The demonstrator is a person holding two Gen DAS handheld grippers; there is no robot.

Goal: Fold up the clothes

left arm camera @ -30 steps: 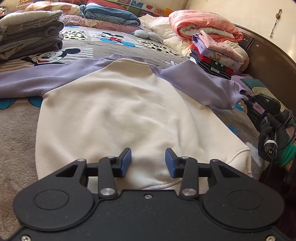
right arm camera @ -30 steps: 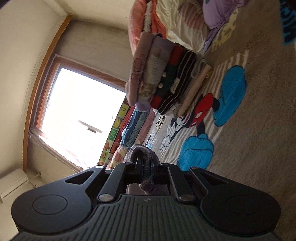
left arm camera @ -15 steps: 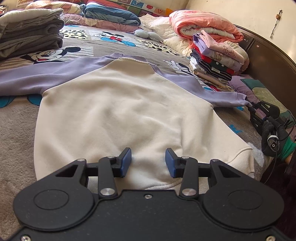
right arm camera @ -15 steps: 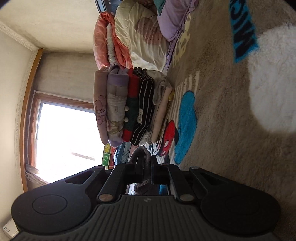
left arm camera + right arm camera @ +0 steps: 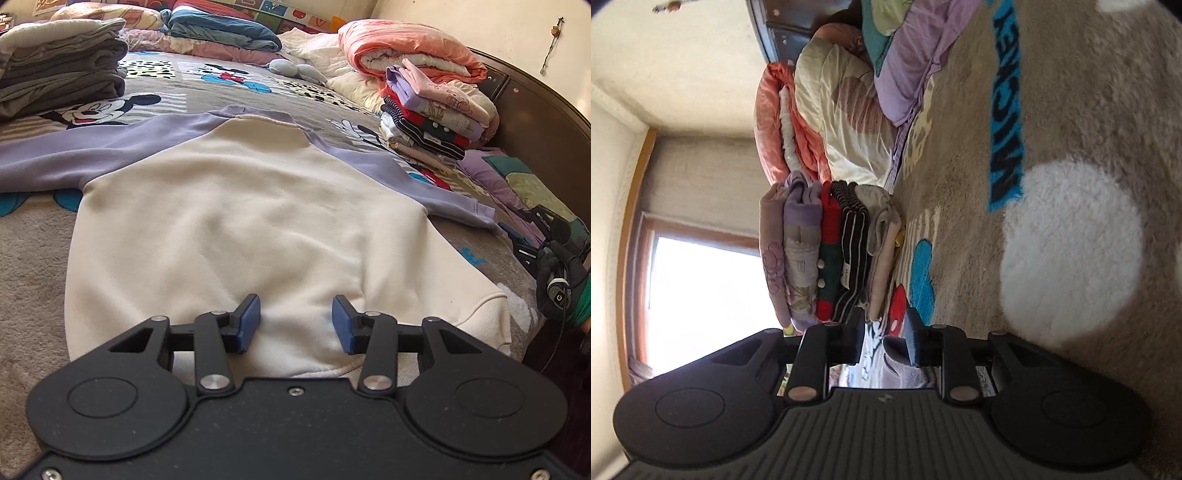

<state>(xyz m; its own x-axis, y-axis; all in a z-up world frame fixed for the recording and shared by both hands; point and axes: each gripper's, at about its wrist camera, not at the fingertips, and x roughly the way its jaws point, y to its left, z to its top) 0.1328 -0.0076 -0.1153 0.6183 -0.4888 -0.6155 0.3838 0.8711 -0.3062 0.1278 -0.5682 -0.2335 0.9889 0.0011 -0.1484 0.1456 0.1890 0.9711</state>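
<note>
A cream sweatshirt (image 5: 240, 221) with lilac sleeves lies flat, back up, on the Mickey blanket (image 5: 29, 258). My left gripper (image 5: 295, 321) hovers open over the hem; nothing is pinched between its blue pads. The right sleeve (image 5: 436, 192) stretches out to the right and ends in its cuff (image 5: 480, 216). Just past that cuff is my right gripper (image 5: 517, 236), held in a gloved hand (image 5: 557, 284). In the right wrist view the right gripper (image 5: 884, 339) is rolled on its side with its jaws opening. The lilac cuff (image 5: 905, 369) lies loose by the lower finger, not pressed.
A stack of folded clothes (image 5: 432, 122) stands at the right, also close ahead of the right gripper (image 5: 827, 254). Folded grey clothes (image 5: 62, 77) sit at the far left. A pink quilt (image 5: 410, 55) and pillows lie at the back, by the dark headboard (image 5: 535, 122).
The right gripper drew the lilac cuff outward and down until the sleeve lay straight, then its jaws parted and let the cuff go. The left gripper stayed still.
</note>
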